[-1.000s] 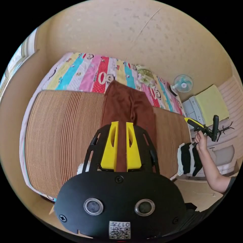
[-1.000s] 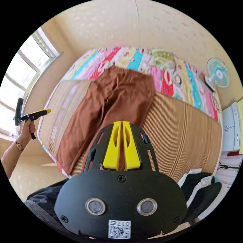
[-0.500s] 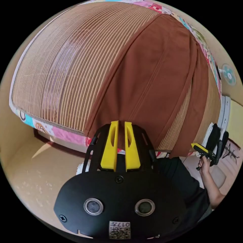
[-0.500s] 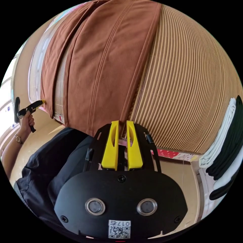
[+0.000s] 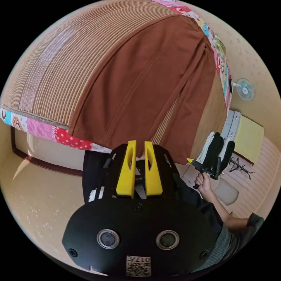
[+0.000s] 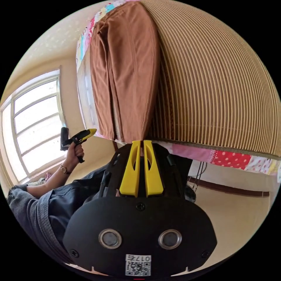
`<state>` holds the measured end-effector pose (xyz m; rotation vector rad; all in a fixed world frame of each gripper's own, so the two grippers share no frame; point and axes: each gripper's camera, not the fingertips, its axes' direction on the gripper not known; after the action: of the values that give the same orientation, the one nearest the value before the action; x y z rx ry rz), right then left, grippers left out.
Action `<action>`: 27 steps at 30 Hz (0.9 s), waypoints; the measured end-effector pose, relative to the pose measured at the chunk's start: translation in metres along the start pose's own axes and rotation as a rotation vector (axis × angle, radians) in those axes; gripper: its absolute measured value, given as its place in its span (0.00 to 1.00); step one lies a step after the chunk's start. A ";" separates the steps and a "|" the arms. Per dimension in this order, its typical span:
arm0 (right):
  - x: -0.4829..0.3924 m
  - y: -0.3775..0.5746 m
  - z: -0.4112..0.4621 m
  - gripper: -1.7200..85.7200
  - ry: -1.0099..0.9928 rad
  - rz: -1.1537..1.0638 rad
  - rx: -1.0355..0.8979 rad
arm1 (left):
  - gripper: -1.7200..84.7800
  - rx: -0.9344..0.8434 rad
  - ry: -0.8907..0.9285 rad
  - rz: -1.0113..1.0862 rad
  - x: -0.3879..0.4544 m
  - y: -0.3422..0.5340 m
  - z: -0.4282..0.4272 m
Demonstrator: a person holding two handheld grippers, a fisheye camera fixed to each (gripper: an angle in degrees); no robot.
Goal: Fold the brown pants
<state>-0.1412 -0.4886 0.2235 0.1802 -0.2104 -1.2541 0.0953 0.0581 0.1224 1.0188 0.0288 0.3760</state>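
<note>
Left gripper view showed the left gripper (image 5: 140, 143) at lower centre, jaws a narrow gap apart and grasping nothing; the brown pants (image 5: 140, 87) lay flat on the striped mat (image 5: 52, 67) just above its tips, legs running from the near hem toward the upper right; right gripper view showed the right gripper (image 6: 140, 142), likewise slightly parted and empty, just below a hem, the pants stretching up-frame.

Stood against cream walls (image 5: 257, 67) — a bed under a ribbed bamboo mat (image 6: 222, 82) and patchwork sheet (image 5: 41, 131). Let daylight in through a tall window (image 6: 35, 126) — fell on pale floor (image 6: 243, 216). Hung near a fan (image 5: 245, 90).
</note>
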 end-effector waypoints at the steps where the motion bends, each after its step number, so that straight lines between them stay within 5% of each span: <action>1: -0.008 0.001 -0.006 0.05 0.000 -0.028 0.001 | 0.09 -0.002 0.050 0.096 0.025 -0.004 -0.007; 9: -0.109 -0.026 -0.024 0.04 -0.078 -0.350 -0.074 | 0.21 -0.228 -0.091 0.543 0.182 -0.039 0.008; 11: -0.124 -0.032 -0.019 0.05 -0.008 -0.427 -0.135 | 0.21 -0.301 -0.235 0.529 0.180 -0.048 0.020; 13: -0.129 -0.035 -0.015 0.05 0.044 -0.505 -0.207 | 0.10 -0.256 -0.323 0.466 0.163 -0.050 0.010; 16: -0.107 -0.050 -0.018 0.05 0.068 -0.588 -0.392 | 0.04 -0.245 -0.192 0.480 0.136 -0.045 -0.011; 20: -0.029 -0.135 -0.051 0.05 0.194 -0.422 -0.551 | 0.03 -0.265 -0.029 0.413 0.105 -0.045 -0.032; 22: -0.001 -0.194 -0.088 0.05 0.264 -0.295 -0.438 | 0.02 -0.240 -0.034 0.412 0.097 -0.044 -0.048; 27: 0.053 -0.351 -0.208 0.19 -0.083 0.073 0.144 | 0.02 -0.216 -0.006 0.395 0.088 -0.038 -0.067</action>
<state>-0.3957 -0.6415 -0.0616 0.2429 -0.3762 -1.1754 0.1751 0.1239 0.0682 0.8084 -0.2172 0.7208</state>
